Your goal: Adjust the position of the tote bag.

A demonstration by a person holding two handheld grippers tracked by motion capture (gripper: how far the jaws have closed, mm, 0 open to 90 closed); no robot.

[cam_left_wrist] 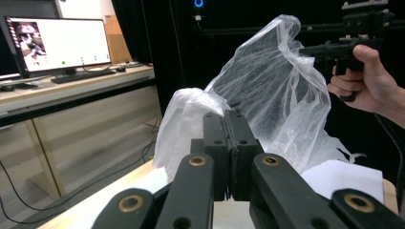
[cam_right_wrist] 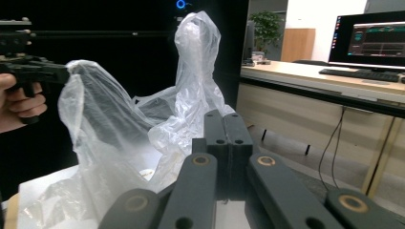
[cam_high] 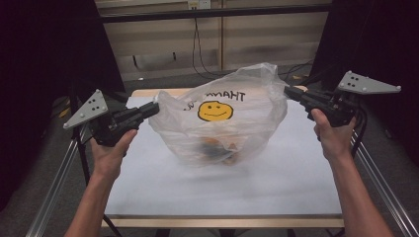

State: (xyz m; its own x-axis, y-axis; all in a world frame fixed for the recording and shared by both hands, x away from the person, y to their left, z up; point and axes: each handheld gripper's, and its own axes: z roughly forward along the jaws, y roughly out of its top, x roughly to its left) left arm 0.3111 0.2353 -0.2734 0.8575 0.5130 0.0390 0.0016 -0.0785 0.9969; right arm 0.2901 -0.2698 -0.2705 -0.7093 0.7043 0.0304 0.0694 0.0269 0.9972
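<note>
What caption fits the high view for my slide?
Two hand-held grippers, left gripper and right gripper, hold a smiley-face plastic bag above the table.

Table: white top with a pale wooden edge, in front of me.
Monitor: lit, on a wooden desk, in my left gripper view.
Second monitor: dark screen, keyboard in front.
Plant: 1, behind.
</note>
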